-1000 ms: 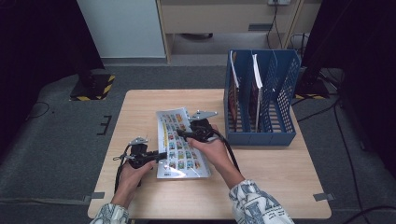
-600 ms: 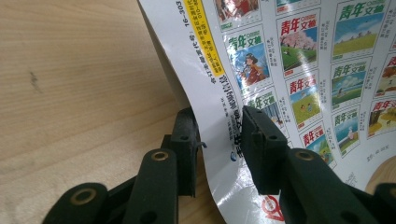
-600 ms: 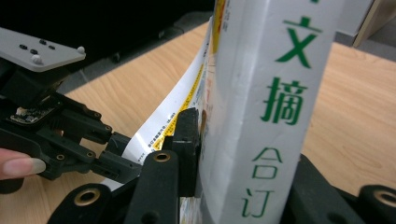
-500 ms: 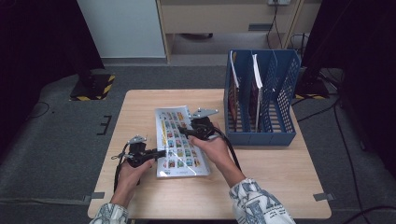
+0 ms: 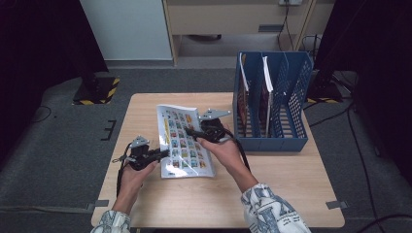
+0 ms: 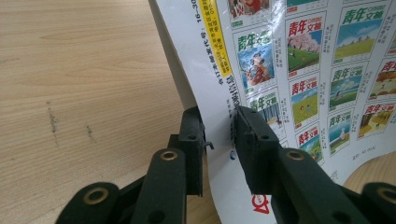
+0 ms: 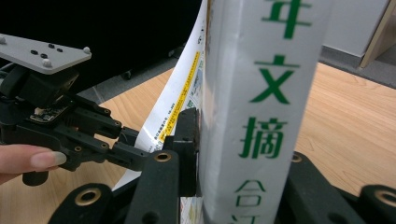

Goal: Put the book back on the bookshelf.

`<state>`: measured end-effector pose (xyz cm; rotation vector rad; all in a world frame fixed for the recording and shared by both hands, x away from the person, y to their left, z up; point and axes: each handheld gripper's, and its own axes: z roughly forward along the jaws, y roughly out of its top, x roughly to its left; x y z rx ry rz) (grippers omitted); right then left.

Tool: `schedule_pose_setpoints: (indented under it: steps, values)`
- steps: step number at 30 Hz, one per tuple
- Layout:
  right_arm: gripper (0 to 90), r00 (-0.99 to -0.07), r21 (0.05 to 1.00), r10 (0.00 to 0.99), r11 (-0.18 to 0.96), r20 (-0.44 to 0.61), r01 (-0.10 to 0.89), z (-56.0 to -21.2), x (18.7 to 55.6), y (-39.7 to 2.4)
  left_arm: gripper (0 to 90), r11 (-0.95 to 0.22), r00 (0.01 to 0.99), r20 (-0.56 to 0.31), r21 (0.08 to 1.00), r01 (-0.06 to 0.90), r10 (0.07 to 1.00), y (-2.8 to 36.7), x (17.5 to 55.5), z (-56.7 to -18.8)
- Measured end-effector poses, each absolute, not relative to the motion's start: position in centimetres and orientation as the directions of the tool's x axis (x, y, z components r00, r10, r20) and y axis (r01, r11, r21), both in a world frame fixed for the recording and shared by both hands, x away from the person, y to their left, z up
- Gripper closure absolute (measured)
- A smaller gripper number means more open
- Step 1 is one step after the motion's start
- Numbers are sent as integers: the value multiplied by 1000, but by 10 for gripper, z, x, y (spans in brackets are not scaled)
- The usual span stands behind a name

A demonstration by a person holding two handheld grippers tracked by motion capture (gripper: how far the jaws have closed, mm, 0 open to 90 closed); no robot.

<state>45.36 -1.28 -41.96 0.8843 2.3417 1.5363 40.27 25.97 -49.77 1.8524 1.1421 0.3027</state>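
Thick magazine with a grid of small cover pictures on its face, positioned on the wooden worktop left of centre, near edge down, face tilted up. Left tool gripped by the left hand, placed at the magazine's left edge; in the left gripper view, jaws set on either side of the curved cover sheet, a narrow gap visible on each side of the paper, so not fully clenched on it. Right tool gripped by the right hand, placed at the magazine's upper right; in the right gripper view, jaws clamped on the white spine printed with green characters, left jaw pressed flat against it, right jaw mostly hidden behind it. Left tool also seen farther off in that view, with its grey three-cornered plate on top and a fingertip beneath. Blue mesh file rack standing at the worktop's far right corner, holding upright books in its left and middle compartments, just beside the right tool.
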Motion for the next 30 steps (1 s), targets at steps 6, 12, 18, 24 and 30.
schedule_pose_setpoints:
  steps: [6, 12, 18, 24, 30]
  values:
    - [674, -809, 883, 568, 293, 149, 367, -419, 452, -12, 724, -156, 539, -239, 796, 585, 807, 259, 401, -498]
    - [664, -809, 876, 572, 313, 134, 366, -424, 454, -7, 724, -160, 542, -235, 796, 584, 807, 259, 401, -497]
    - [720, -807, 874, 578, 323, 122, 363, -424, 456, -6, 724, -157, 539, -237, 796, 585, 808, 259, 402, -497]
    - [730, -796, 897, 593, 277, 121, 343, -421, 459, -10, 735, -144, 526, -199, 829, 540, 827, 262, 404, -486]
    - [730, -815, 924, 573, 261, 84, 279, -414, 456, -7, 745, -147, 513, -154, 855, 497, 845, 266, 408, -479]
